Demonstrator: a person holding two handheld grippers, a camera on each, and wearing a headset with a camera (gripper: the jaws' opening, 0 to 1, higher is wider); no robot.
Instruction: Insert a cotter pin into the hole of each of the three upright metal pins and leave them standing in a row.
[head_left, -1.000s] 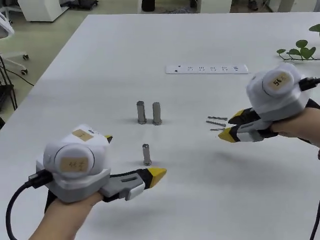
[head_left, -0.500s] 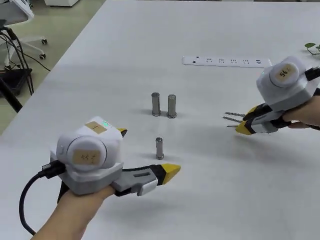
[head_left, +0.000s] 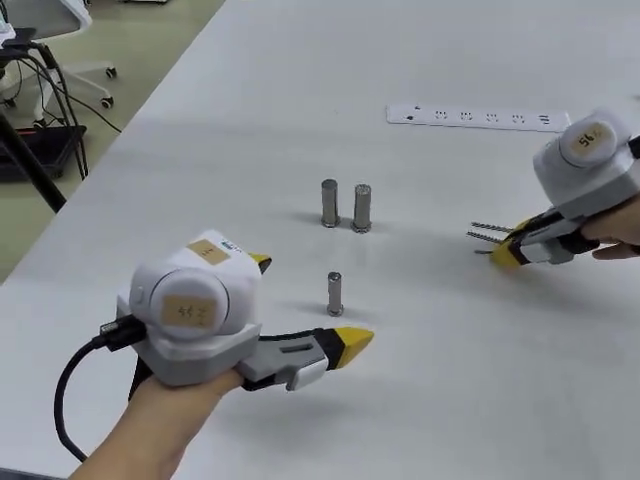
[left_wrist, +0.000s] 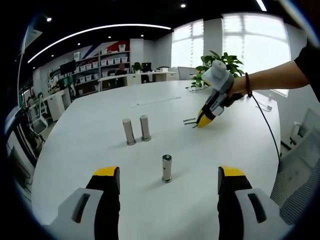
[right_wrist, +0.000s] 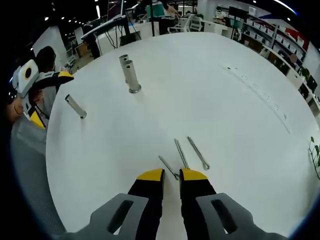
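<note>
Yellow-tipped left gripper (head_left: 307, 302): nearest to the viewer, at 7 o'clock in the head view and held in a hand (head_left: 165, 420). Its jaws are spread wide apart and grip nothing, with the tips low over the table (head_left: 440, 400).
Black cable (head_left: 60, 400): runs from the back of the left gripper and loops down toward 8 o'clock.
Lone metal pin (head_left: 334, 293): stands upright on the table just beyond the left gripper. In the left gripper view it is at 12 o'clock, midway between the two open jaw tips, and neither tip touches it.
Pair of metal pins (head_left: 330, 203): both are upright and side by side, close but not touching. They are at 12 o'clock from the lone metal pin, farther up the table and apart from it, so the three do not form one row.
Cotter pins (head_left: 488, 232): three lie flat and roughly parallel on the table, at 3 o'clock from the pair of metal pins and well apart from every upright pin.
Right gripper (right_wrist: 172, 176): at 3 o'clock in the head view, with its tips angled down at the cotter pins. Its jaws are drawn close, but a narrow strip of table shows between them. In the right gripper view the near end of one cotter pin lies at the mouth of that gap, and the other two lie just past it at 12 and 1 o'clock. The jaws are not pinching anything.
Power strip (head_left: 480, 117): white and lying flat, at 1 o'clock from the pair of metal pins, the farthest item on the table.
</note>
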